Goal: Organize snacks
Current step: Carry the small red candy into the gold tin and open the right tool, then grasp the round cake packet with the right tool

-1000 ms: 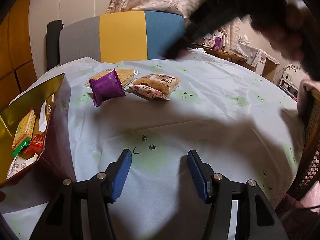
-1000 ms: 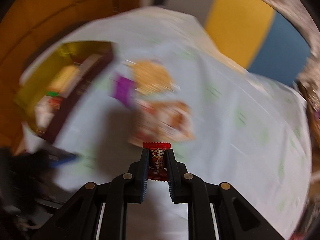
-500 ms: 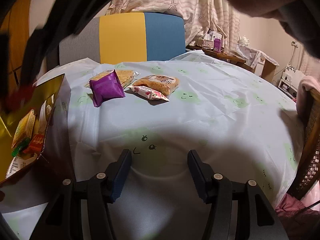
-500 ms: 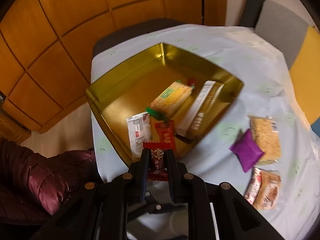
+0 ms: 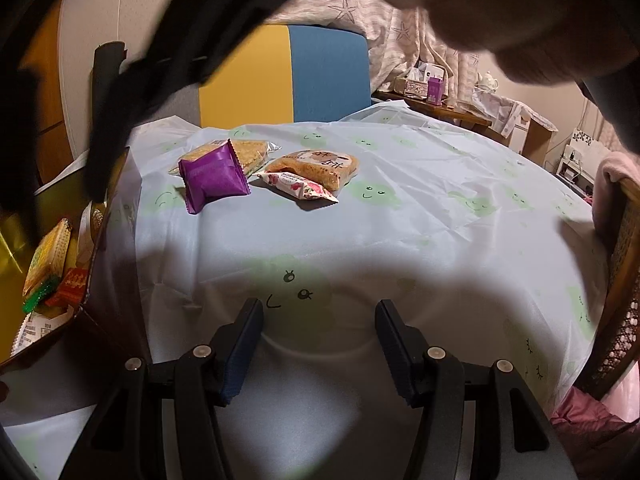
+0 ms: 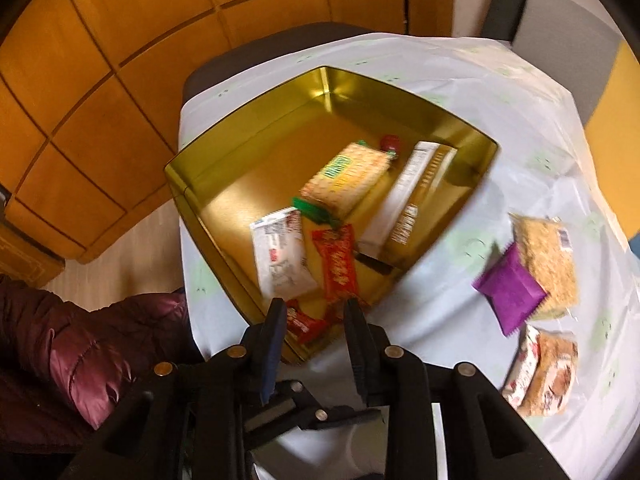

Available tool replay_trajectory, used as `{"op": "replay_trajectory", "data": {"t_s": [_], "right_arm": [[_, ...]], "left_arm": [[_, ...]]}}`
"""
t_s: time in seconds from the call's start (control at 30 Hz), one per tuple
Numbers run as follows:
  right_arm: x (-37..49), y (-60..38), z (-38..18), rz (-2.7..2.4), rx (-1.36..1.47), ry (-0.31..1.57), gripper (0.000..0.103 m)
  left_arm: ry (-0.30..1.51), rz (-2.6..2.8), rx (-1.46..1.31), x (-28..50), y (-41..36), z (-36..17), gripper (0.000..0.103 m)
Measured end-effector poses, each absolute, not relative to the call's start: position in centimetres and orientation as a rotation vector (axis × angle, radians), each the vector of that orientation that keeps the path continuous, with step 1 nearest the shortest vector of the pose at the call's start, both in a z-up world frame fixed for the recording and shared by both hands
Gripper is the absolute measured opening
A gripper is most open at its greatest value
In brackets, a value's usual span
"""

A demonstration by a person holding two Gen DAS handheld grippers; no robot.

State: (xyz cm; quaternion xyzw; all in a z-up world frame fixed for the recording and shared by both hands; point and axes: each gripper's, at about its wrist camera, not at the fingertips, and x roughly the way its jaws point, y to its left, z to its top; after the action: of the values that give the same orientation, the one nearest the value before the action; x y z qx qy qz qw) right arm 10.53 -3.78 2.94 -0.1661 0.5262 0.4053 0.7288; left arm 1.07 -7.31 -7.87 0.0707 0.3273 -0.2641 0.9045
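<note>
Snacks, sorted into gold tin (image 6: pixel 192 184) at counter (image 5: pixel 400 216) edge: cracker pack (image 6: pixel 346 178), long bar (image 6: pixel 414 196), white packet (image 6: pixel 280 258), red wrapper (image 6: pixel 338 264); four packs wait on the counter, purple packet (image 5: pixel 212 174) among them; right claw (image 6: pixel 316 320) above the tin's near corner, jaws opening, small red candy (image 6: pixel 302 322) between them, apparently dropping free; left claw (image 5: pixel 318 344) parted, empty, hovering. Risks: candy may strike the near wall and bounce out; tin overhanging, perhaps. Writing: characters on the rice-cake pack (image 5: pixel 316 164), blurred; nothing else legible.
</note>
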Motion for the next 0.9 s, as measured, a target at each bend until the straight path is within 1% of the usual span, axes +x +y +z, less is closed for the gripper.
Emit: {"op": "replay_trajectory", "data": {"t_s": [0.13,0.3,0.5,0.67,0.7,0.73,0.87,0.9], "right_arm": [[10.9,-6.2,3.6,0.841,-0.299,1.155,0.03],[10.9,-11.7,3.8,0.74,-0.182,1.156,0.03],[12.0,-18.1,2.0,0.524,-0.104,1.18,0.031],[13.4,-21.2,0.7,0.364,-0.085,1.163,0.031],[13.8,-21.4,0.6,0.341,-0.085,1.155,0.032],[14.2,-21.6,0.4,0.322,-0.082,1.149,0.037],[15.9,-21.7,-0.4,0.276,-0.098,1.153,0.043],[16.3,-21.6,-0.5,0.273,-0.108,1.156,0.048]], "left_arm": [[0.676,-0.545,0.148,1.1,-7.3,-7.9,0.059],[0.676,-0.54,0.152,1.1,-7.4,-7.9,0.059],[0.678,-0.532,0.157,1.1,-7.5,-7.9,0.059],[0.679,-0.528,0.162,1.1,-7.5,-7.9,0.06],[0.68,-0.528,0.163,1.1,-7.5,-7.9,0.06],[0.68,-0.529,0.162,1.1,-7.5,-7.9,0.06],[0.68,-0.529,0.163,1.1,-7.5,-7.9,0.06],[0.68,-0.529,0.163,1.1,-7.5,-7.9,0.06]]}}
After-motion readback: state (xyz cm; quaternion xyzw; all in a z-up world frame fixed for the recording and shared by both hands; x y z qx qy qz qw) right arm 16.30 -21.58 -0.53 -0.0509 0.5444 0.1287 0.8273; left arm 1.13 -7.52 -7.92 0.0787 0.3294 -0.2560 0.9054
